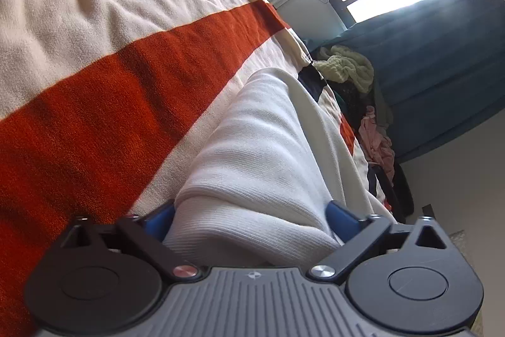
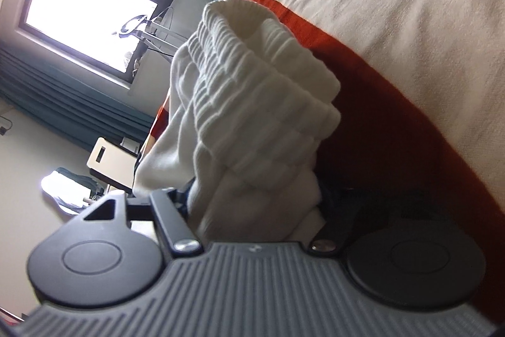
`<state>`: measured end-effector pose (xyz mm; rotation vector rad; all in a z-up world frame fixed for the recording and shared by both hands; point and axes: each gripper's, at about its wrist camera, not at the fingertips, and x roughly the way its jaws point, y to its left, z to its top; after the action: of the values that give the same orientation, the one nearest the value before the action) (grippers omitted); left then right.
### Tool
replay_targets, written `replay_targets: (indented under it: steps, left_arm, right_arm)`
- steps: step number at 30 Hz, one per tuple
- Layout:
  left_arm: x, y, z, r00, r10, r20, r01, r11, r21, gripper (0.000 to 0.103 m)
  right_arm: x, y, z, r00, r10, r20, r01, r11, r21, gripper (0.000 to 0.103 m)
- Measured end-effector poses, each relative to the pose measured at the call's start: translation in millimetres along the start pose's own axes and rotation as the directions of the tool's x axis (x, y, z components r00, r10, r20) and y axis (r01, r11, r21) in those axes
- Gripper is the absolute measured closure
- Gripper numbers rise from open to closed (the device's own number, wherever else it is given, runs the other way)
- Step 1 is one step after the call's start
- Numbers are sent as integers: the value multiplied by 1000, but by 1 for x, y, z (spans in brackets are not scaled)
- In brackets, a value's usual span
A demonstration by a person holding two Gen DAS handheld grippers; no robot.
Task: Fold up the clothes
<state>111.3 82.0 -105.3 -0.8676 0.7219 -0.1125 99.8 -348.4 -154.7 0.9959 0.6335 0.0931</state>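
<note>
White ribbed knit garment, lying bunched on a striped blanket of dark, cream and rust bands. Left view: the left gripper has its blue fingers spread wide either side of a thick fold of the knit; the cloth fills the gap and appears to touch both pads, though whether it is truly pinched cannot be told. Beyond, a heap of other clothes lies by a teal curtain. Right view: the right gripper has a wad of the same garment bulging out between its fingers, seemingly clamped, lifted clear of the blanket; only this view shows the heavy ribbed hem. Judged soft, light, limp and non-slippery; best taken at hem or seam edges, where the layers are thickest.
</note>
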Motion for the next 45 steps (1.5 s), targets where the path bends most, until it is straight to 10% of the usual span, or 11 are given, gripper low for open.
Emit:
replay_targets:
  steps: [11, 21, 36, 41, 45]
  left_arm:
    - [-20, -24, -4, 997, -33, 62, 27, 995, 92, 59]
    - [-11, -109, 5, 992, -120, 31, 119, 992, 45, 64]
    - [282, -454, -48, 941, -283, -185, 333, 874, 354, 64]
    - [369, -467, -91, 925, -258, -279, 353, 854, 383, 64]
    - [408, -406, -111, 915, -234, -328, 349, 867, 356, 63]
  right_arm:
    - [-27, 29, -5, 997, 30, 74, -26, 998, -62, 61]
    - [-67, 77, 61, 983, 82, 162, -57, 987, -151, 63]
    - [-111, -26, 348, 867, -38, 496, 24, 999, 35, 63]
    - [-89, -86, 384, 845, -147, 514, 110, 989, 101, 63]
    - [-60, -137, 368, 857, -197, 476, 141, 978, 151, 63]
